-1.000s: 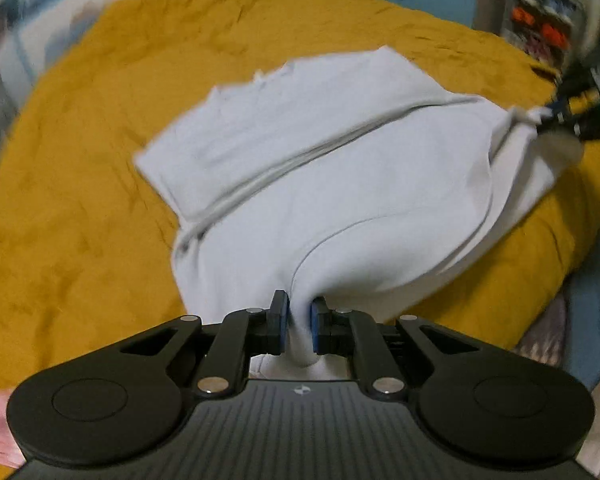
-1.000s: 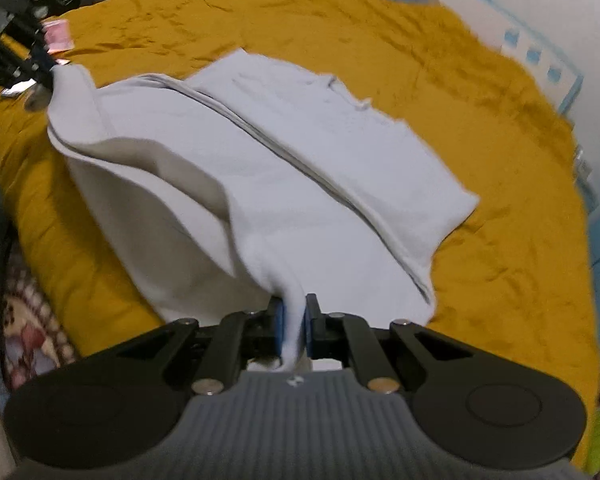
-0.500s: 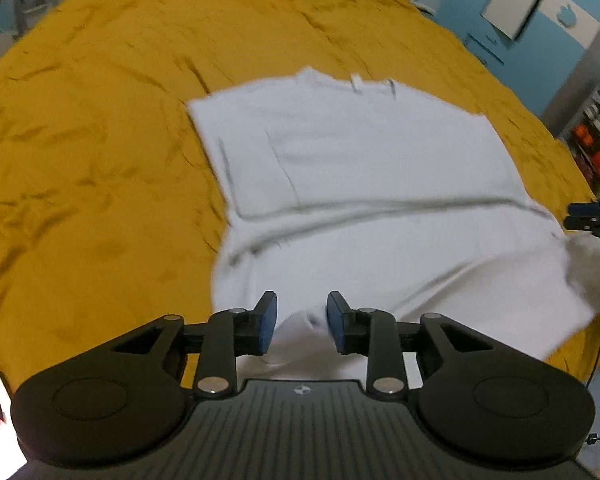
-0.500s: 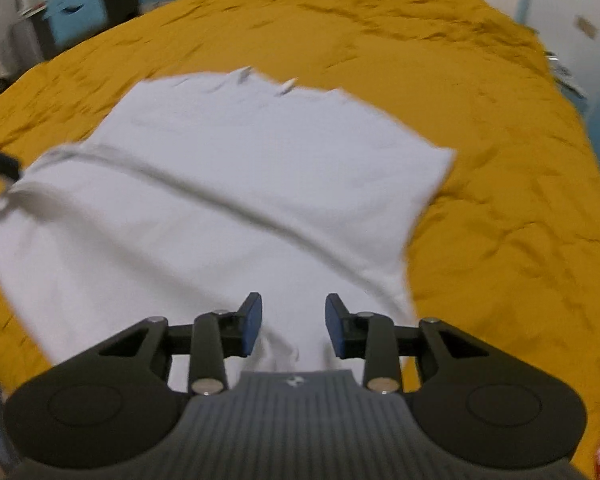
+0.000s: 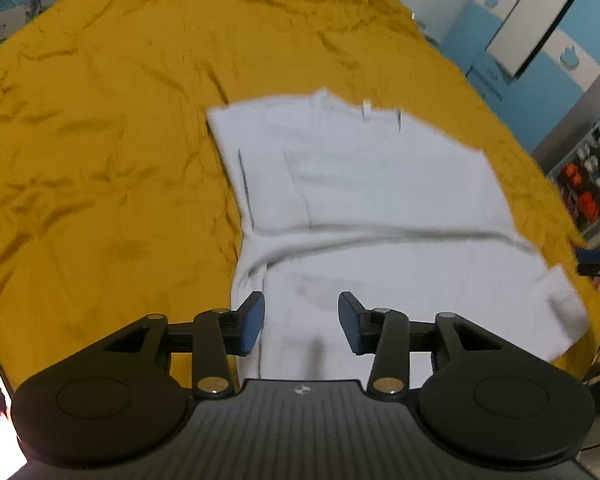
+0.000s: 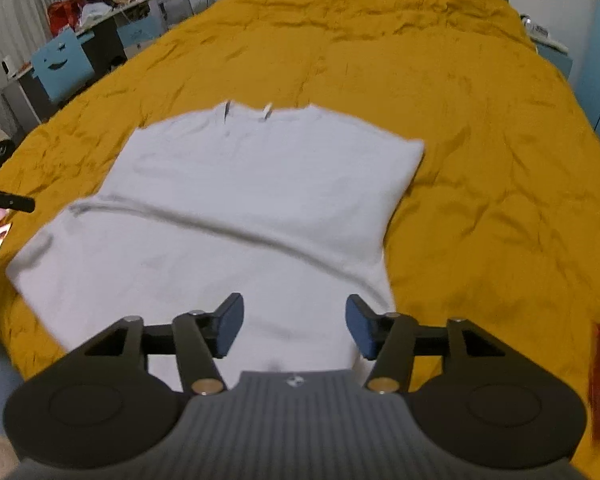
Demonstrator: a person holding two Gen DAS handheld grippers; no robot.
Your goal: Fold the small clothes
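The white shirt [image 6: 236, 208] lies folded across the near edge of the mustard bedspread [image 6: 460, 128], wide room beyond, both the left gripper [image 5: 301, 322] and right gripper [image 6: 294, 326] opening, pinching nothing.

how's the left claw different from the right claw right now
The left claw has a narrower gap between its blue pads than the right claw. The left claw hangs over the white garment's left edge, the right claw over its right edge. Both are opening, gripping nothing, with cloth lying flat below.
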